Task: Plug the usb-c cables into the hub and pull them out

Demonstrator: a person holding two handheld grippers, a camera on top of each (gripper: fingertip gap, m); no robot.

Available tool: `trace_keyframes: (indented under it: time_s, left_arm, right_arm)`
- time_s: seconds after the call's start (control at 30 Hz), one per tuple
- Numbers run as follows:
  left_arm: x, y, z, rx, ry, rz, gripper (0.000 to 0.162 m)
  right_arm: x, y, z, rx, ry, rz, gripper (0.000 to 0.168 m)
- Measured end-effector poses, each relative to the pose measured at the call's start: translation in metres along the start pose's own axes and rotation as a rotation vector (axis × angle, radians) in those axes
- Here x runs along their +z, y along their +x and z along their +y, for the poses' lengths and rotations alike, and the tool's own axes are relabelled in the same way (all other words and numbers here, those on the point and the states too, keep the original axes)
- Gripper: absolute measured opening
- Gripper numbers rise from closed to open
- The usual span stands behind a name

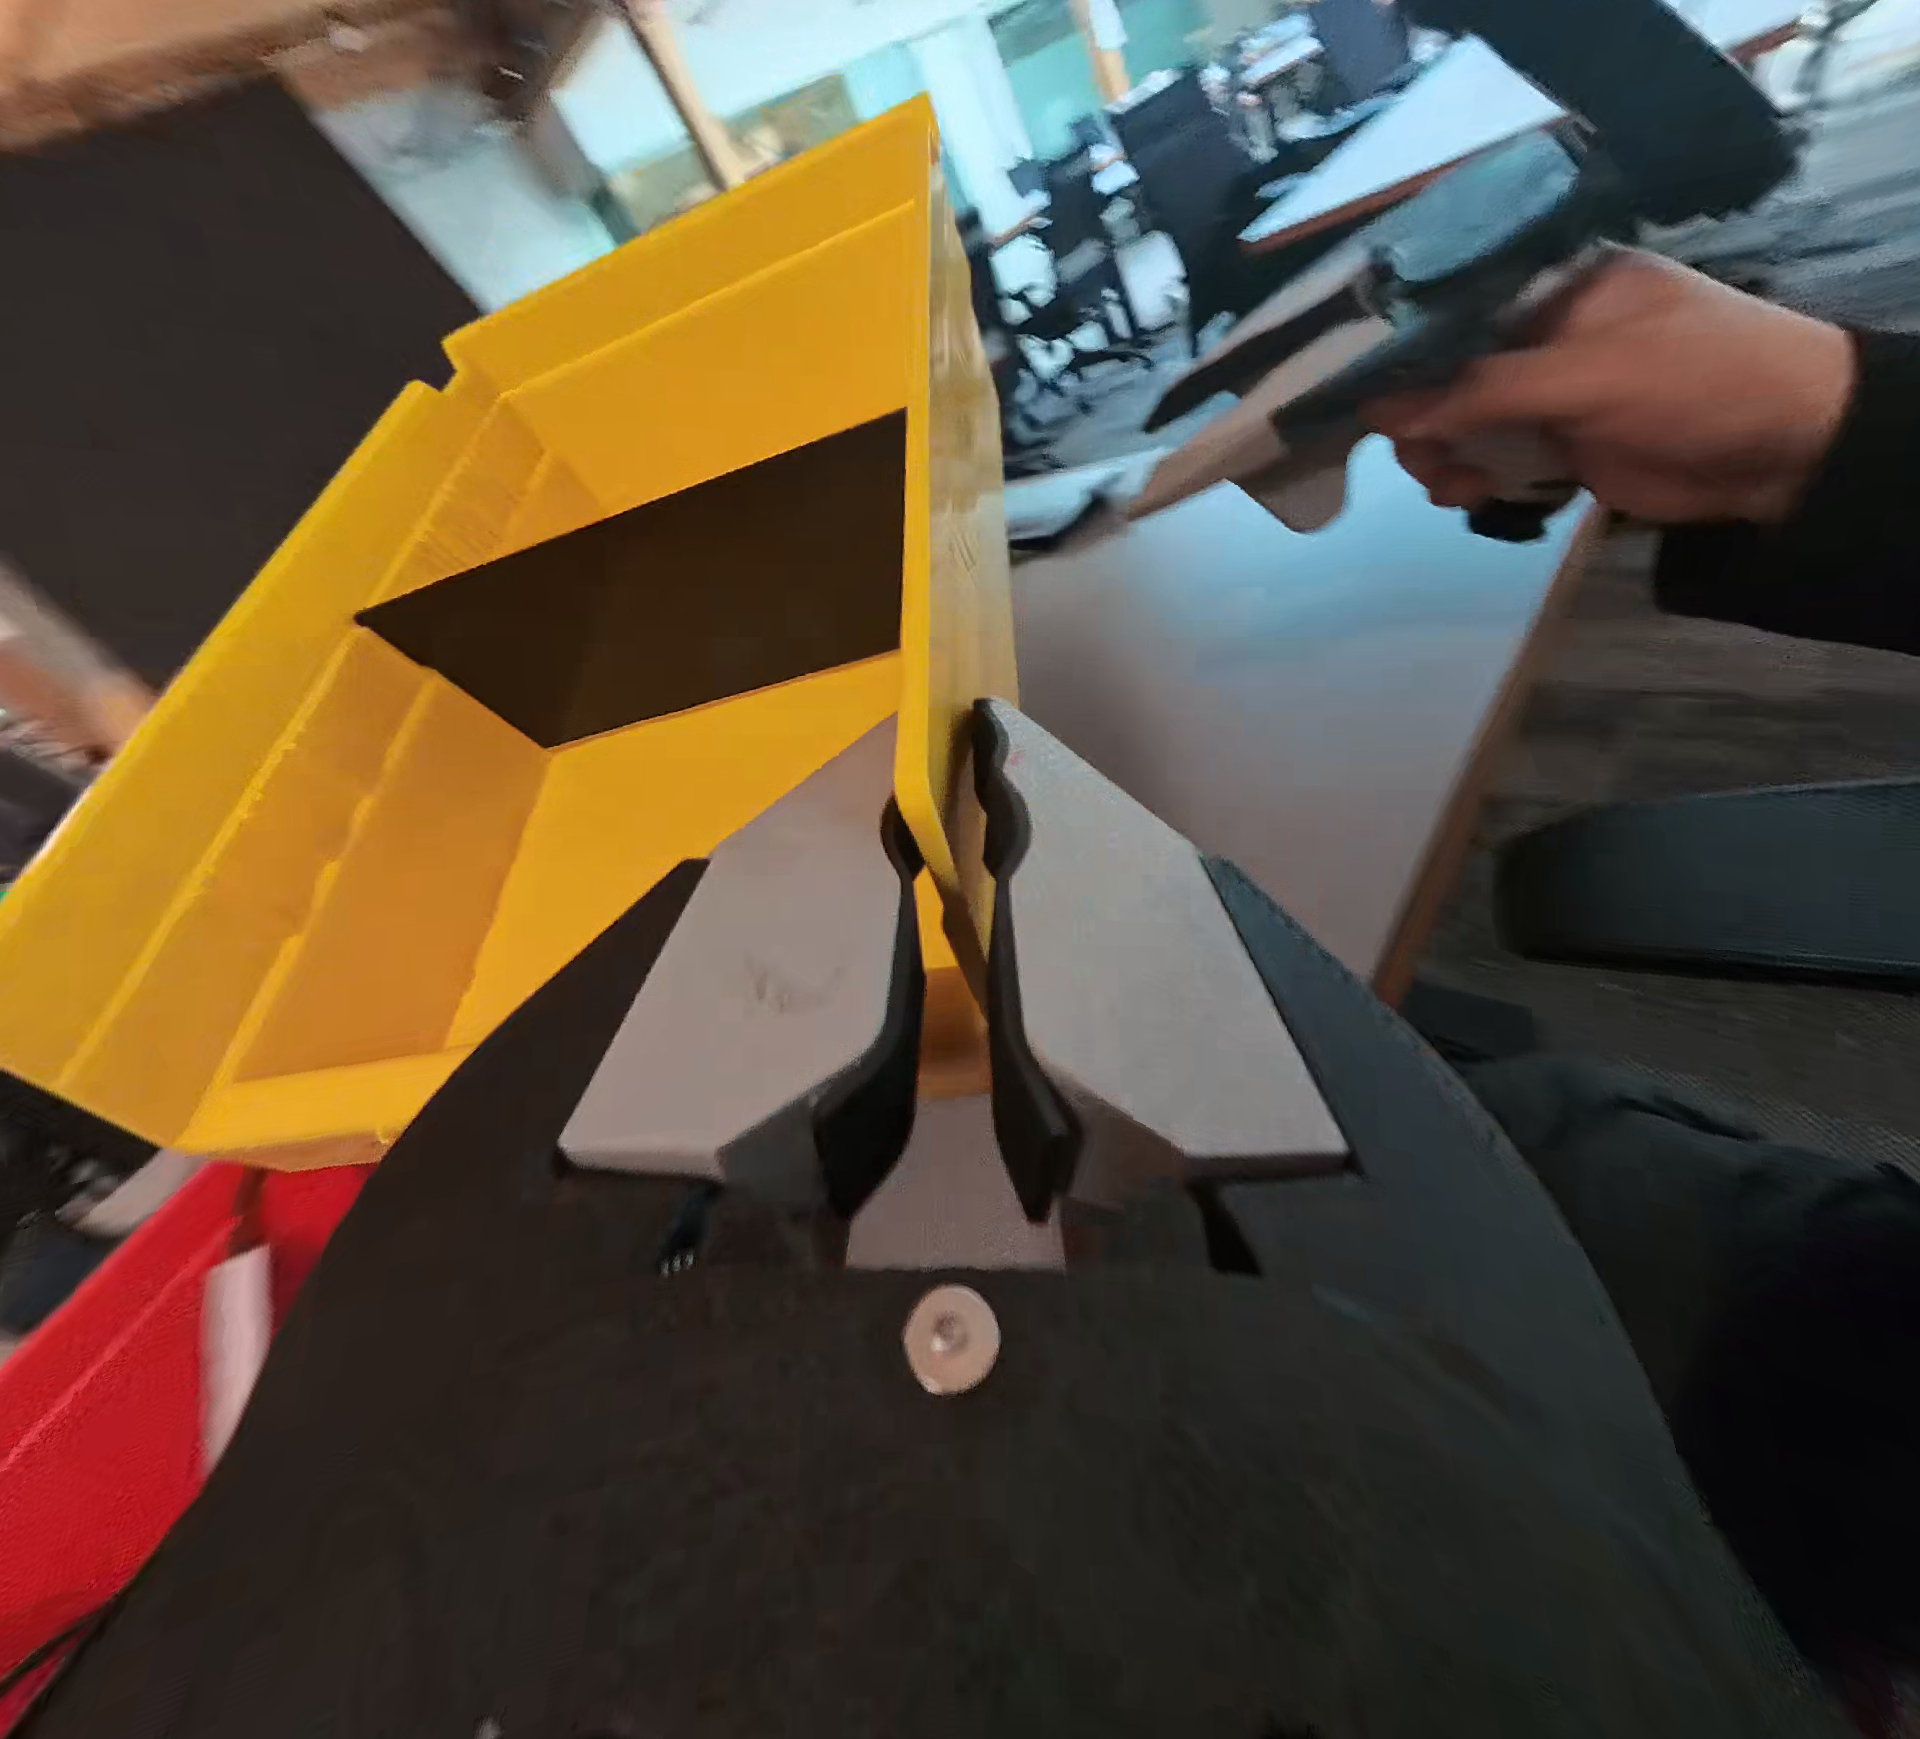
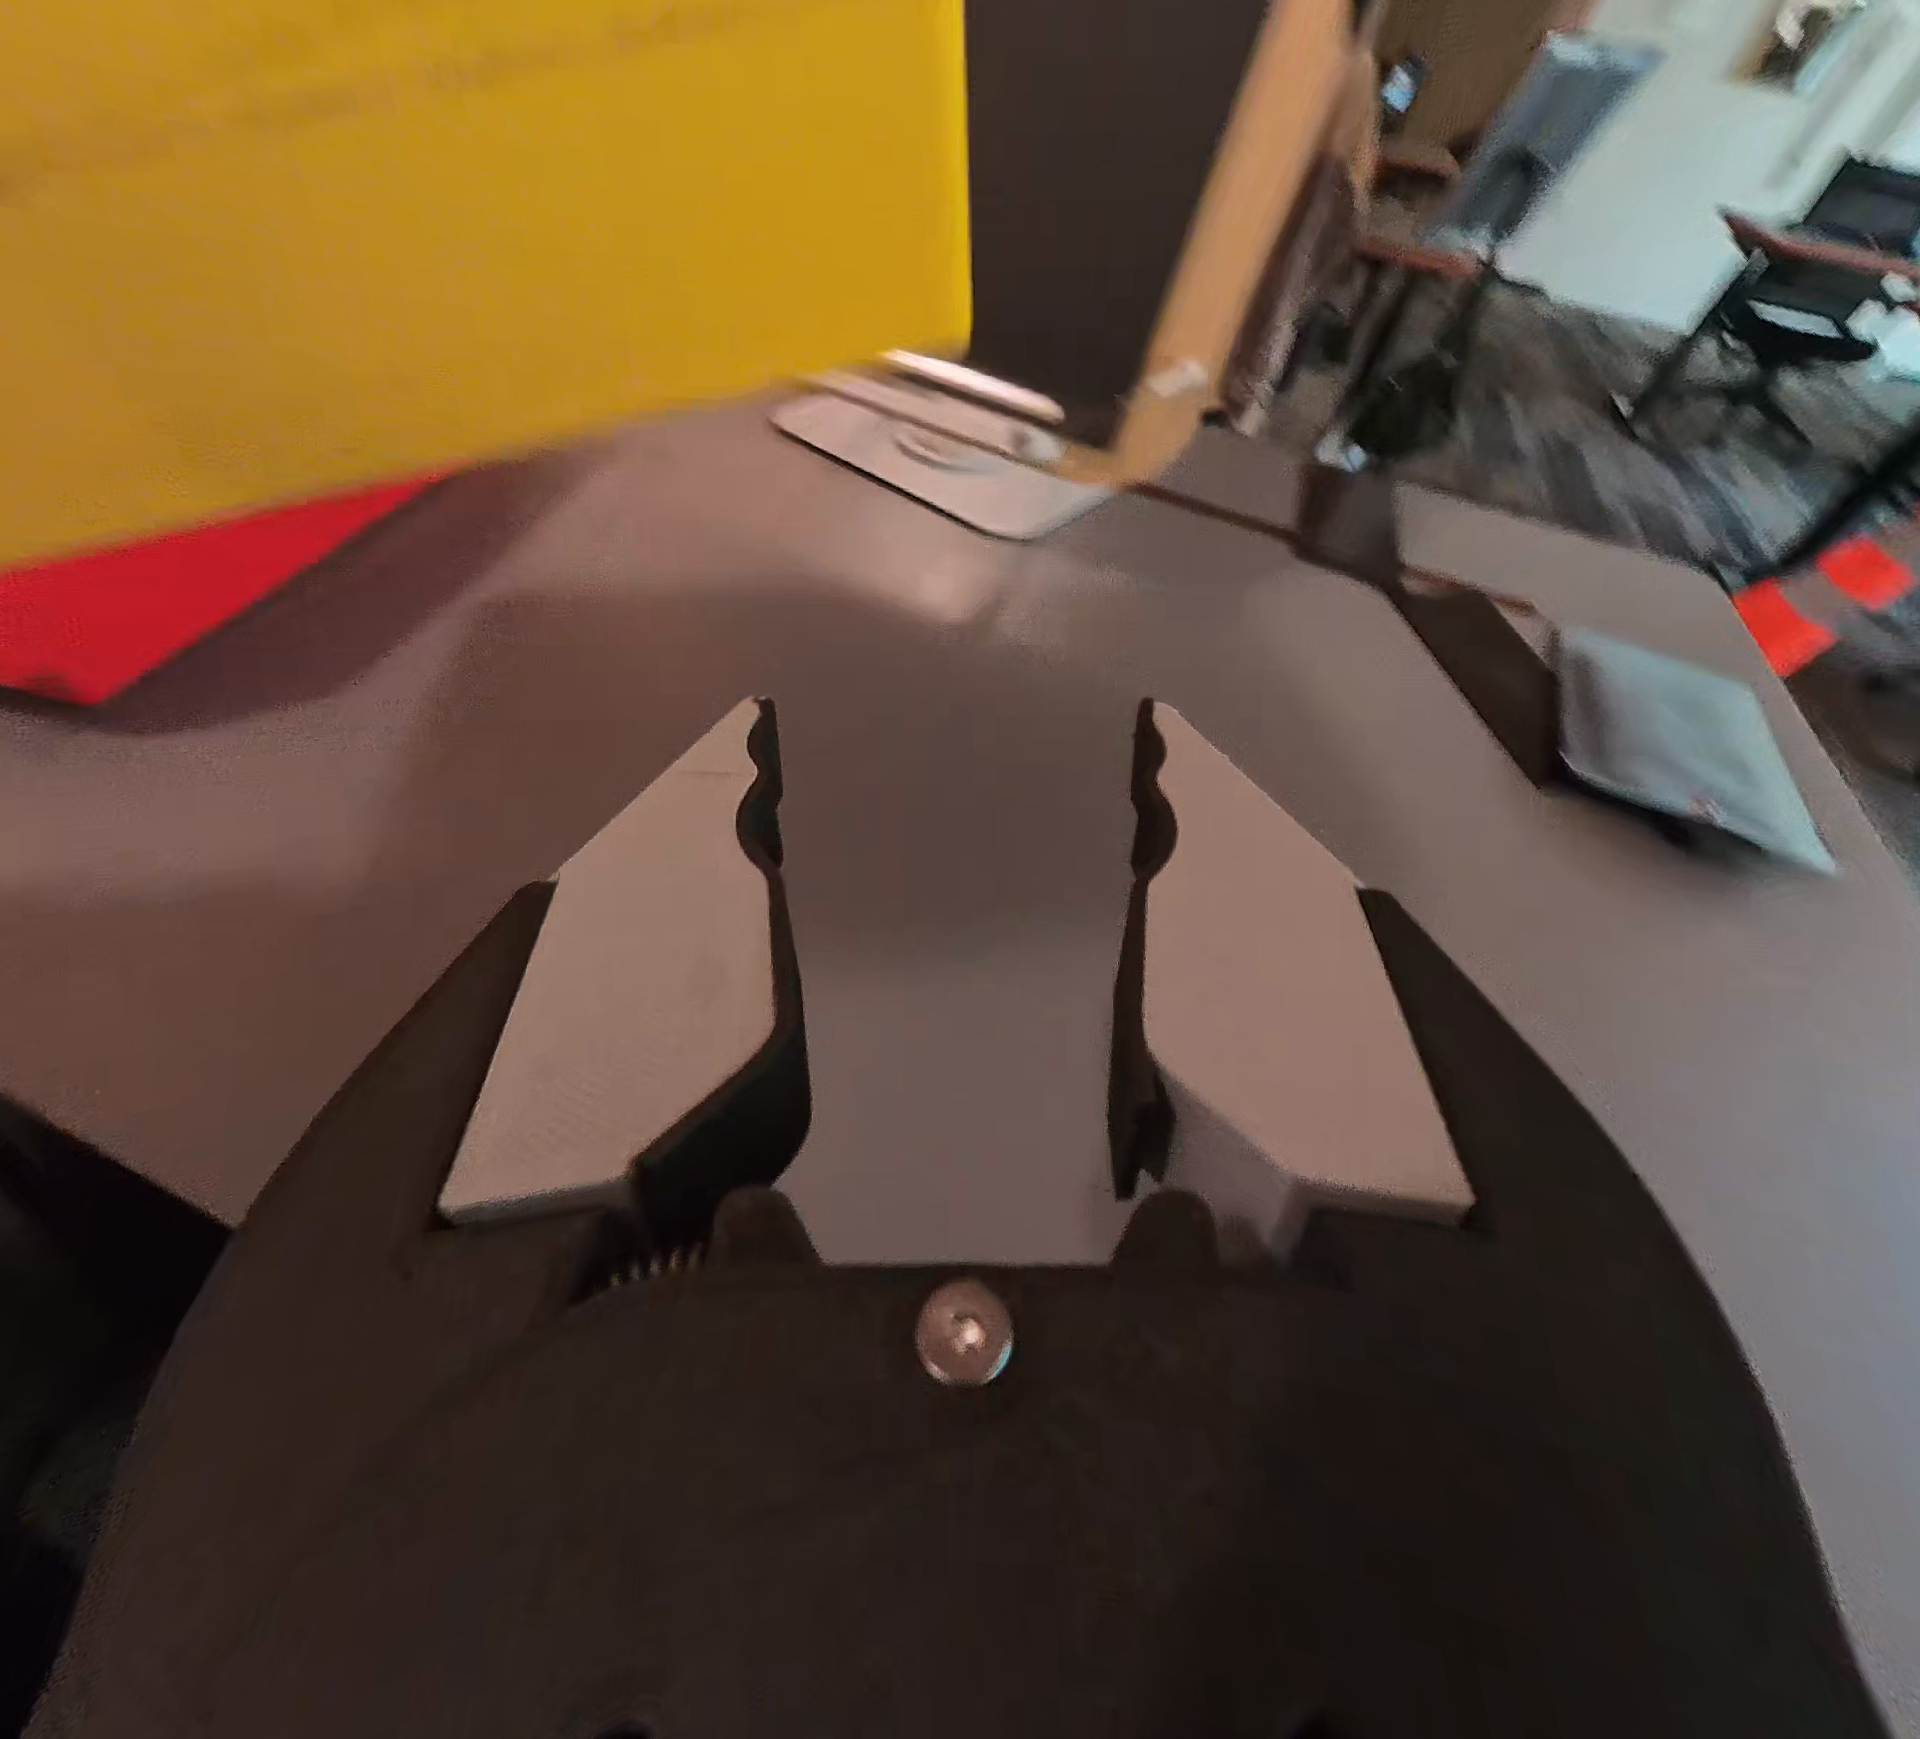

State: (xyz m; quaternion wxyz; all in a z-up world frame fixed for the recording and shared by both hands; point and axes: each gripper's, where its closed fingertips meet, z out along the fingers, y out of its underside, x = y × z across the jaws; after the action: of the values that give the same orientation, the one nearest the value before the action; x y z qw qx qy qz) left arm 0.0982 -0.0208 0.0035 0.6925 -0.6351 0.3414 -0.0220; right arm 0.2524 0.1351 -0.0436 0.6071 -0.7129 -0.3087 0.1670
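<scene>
My left gripper (image 1: 951, 780) is shut on the right wall of a yellow plastic bin (image 1: 665, 401) and holds it tilted up off the table. The bin has a rectangular cut-out in its floor and looks empty. The same bin fills the upper left of the right wrist view (image 2: 468, 131). My right gripper (image 2: 954, 713) is open and empty above the grey table (image 2: 935, 609). It also shows in the left wrist view (image 1: 1299, 411), held by a hand at the right. No hub or usb-c cable is in view.
A red bin (image 1: 114, 1377) lies under the yellow one, also seen in the right wrist view (image 2: 187, 588). A silver monitor base (image 2: 935, 442) stands at the table's back. A grey pad (image 2: 1673, 744) lies near the right edge. Office chairs and desks stand beyond.
</scene>
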Motion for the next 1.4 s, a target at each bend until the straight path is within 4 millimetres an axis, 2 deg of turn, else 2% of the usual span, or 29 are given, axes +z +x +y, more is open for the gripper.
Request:
trace_keyframes:
  time_s: [0.03, 0.1, 0.17, 0.23, 0.37, 0.5, 0.53, 0.6, 0.67, 0.73, 0.83, 0.87, 0.9, 0.93, 1.0, 1.13, 1.17, 1.2, 1.27, 1.33, 1.4]
  left_arm:
    - [0.018, 0.019, 0.005, 0.010, -0.022, 0.041, 0.003]
    - [0.052, 0.051, 0.021, 0.039, -0.077, 0.102, 0.003]
    - [0.083, 0.074, 0.041, 0.063, -0.128, 0.136, 0.003]
    - [0.108, 0.088, 0.058, 0.049, -0.174, 0.161, 0.003]
    - [0.151, 0.102, 0.082, -0.073, -0.251, 0.222, 0.004]
    - [0.182, 0.108, 0.086, -0.144, -0.296, 0.221, 0.006]
    - [0.181, 0.115, 0.085, -0.205, -0.324, 0.279, 0.020]
    - [0.164, 0.124, 0.081, -0.332, -0.365, 0.392, 0.049]
    - [0.138, 0.118, 0.080, -0.391, -0.392, 0.432, 0.064]
    - [0.111, 0.098, 0.080, -0.374, -0.379, 0.395, 0.067]
    - [0.074, 0.050, 0.086, -0.314, -0.370, 0.240, 0.067]
    - [0.062, 0.031, 0.092, -0.286, -0.388, 0.178, 0.067]
    - [0.048, 0.013, 0.099, -0.266, -0.408, 0.123, 0.068]
    - [0.033, -0.004, 0.106, -0.257, -0.423, 0.074, 0.069]
    - [0.002, -0.033, 0.121, -0.268, -0.448, 0.007, 0.070]
    - [-0.057, -0.084, 0.156, -0.314, -0.494, -0.154, 0.071]
    - [-0.067, -0.093, 0.164, -0.327, -0.508, -0.189, 0.071]
    - [-0.074, -0.098, 0.170, -0.344, -0.518, -0.210, 0.071]
    - [-0.074, -0.096, 0.171, -0.385, -0.495, -0.207, 0.071]
    - [-0.063, -0.090, 0.167, -0.383, -0.463, -0.191, 0.070]
    - [-0.044, -0.089, 0.168, -0.345, -0.441, -0.215, 0.065]
  right_arm:
    - [-0.005, 0.017, 0.012, 0.033, -0.026, 0.026, 0.066]
    - [-0.015, 0.040, 0.030, 0.097, -0.056, 0.048, 0.067]
    - [-0.022, 0.049, 0.040, 0.128, -0.058, 0.040, 0.068]
    - [-0.024, 0.053, 0.043, 0.121, -0.069, 0.039, 0.071]
    - [-0.026, 0.042, 0.030, 0.042, -0.056, 0.034, 0.074]
    - [-0.020, 0.003, 0.020, -0.002, -0.047, -0.064, 0.081]
    - [-0.018, -0.007, 0.018, -0.009, -0.051, -0.087, 0.084]
    - [-0.016, -0.023, 0.014, -0.038, -0.047, -0.115, 0.086]
    - [-0.012, -0.044, 0.015, -0.072, -0.052, -0.170, 0.090]
    - [-0.001, -0.062, 0.024, -0.129, -0.086, -0.204, 0.099]
    - [0.019, -0.065, 0.049, -0.238, -0.191, -0.151, 0.093]
    - [0.024, -0.058, 0.057, -0.274, -0.228, -0.120, 0.093]
    - [0.025, -0.052, 0.061, -0.269, -0.239, -0.111, 0.103]
    - [0.024, -0.044, 0.062, -0.243, -0.249, -0.109, 0.103]
    - [0.015, -0.011, 0.067, -0.266, -0.286, -0.014, 0.100]
    - [-0.017, 0.075, 0.080, -0.300, -0.401, 0.279, 0.093]
    - [-0.022, 0.083, 0.081, -0.273, -0.407, 0.290, 0.093]
    - [-0.025, 0.084, 0.079, -0.233, -0.388, 0.271, 0.093]
    - [-0.021, 0.062, 0.066, -0.146, -0.302, 0.166, 0.092]
    - [-0.008, 0.020, 0.050, -0.091, -0.209, 0.004, 0.092]
    - [0.012, -0.023, 0.046, -0.083, -0.187, -0.116, 0.092]
